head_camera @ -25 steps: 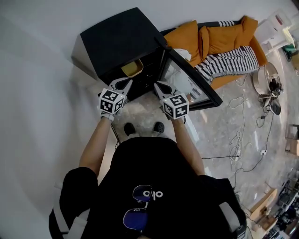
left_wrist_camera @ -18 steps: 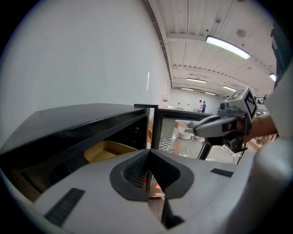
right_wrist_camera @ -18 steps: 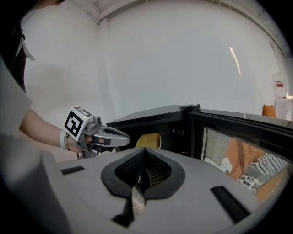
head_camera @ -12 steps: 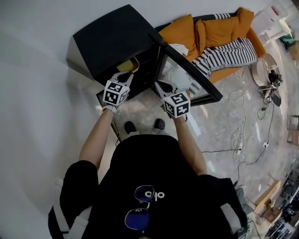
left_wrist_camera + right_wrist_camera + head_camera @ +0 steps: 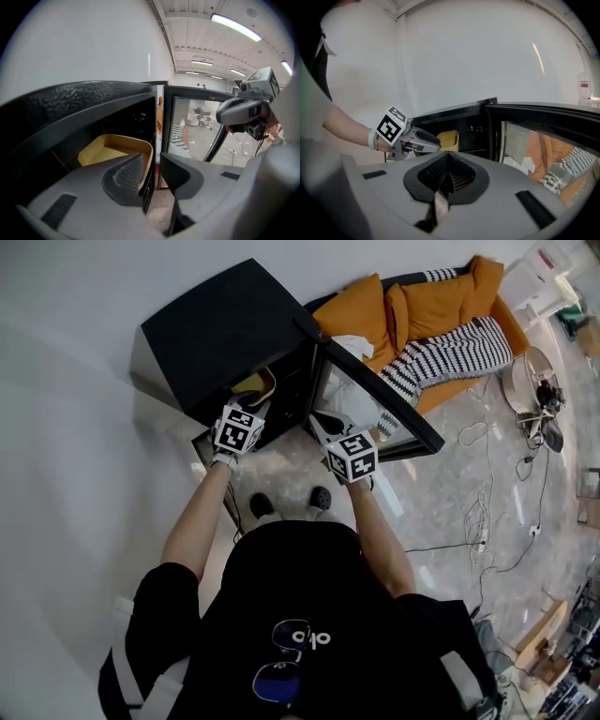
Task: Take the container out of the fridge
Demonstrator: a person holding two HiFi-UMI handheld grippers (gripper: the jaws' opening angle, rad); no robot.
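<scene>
Head view. A small black box-shaped fridge (image 5: 225, 329) stands against the white wall, its glass-fronted door (image 5: 380, 395) swung open to the right. A pale yellow plastic container (image 5: 253, 384) sits inside the fridge, at the left of the open compartment. The left gripper (image 5: 253, 405) reaches into the opening, right at the container. The right gripper (image 5: 321, 420) hangs by the door's near edge, apart from the container. An orange fabric sofa (image 5: 427, 301) with a black-and-white striped throw (image 5: 450, 348) lies far right.

Left gripper view. The left gripper (image 5: 152, 159) has its jaws parted. The container's (image 5: 110, 149) right rim lines up with the gap just past the tips; contact cannot be made out. The door (image 5: 190, 129) and the right gripper (image 5: 243, 111) show at right.

Right gripper view. The right gripper (image 5: 449, 159) has its jaws pressed together with nothing between them. Beyond are the left gripper (image 5: 412, 137), the container (image 5: 449, 139) and the door (image 5: 534, 117).
</scene>
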